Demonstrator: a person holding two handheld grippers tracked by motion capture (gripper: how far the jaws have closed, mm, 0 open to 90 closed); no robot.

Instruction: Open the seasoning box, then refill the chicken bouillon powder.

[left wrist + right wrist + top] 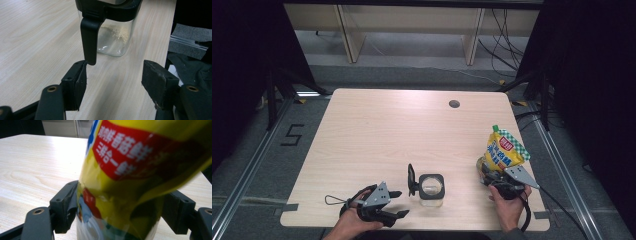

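A clear square container (431, 189) with a black rim stands near the table's front edge, with a little pale powder on its bottom (117, 33). Its black flip lid (412, 180) hangs open on the left side. My left gripper (399, 204) lies just left of it, open; in the left gripper view (116, 75) the lid's tip (88, 37) reaches the left pad and nothing sits between the pads. At the right, a yellow pouch (504, 150) with a red label and green cap stands upright, with my right gripper (489, 175) shut on its lower part (130, 170).
The light wooden table (387, 135) has a round cable hole (454, 104) at its far right. Its right edge is close to the pouch. Wooden shelf legs (347, 35) and cables lie on the floor beyond the far edge.
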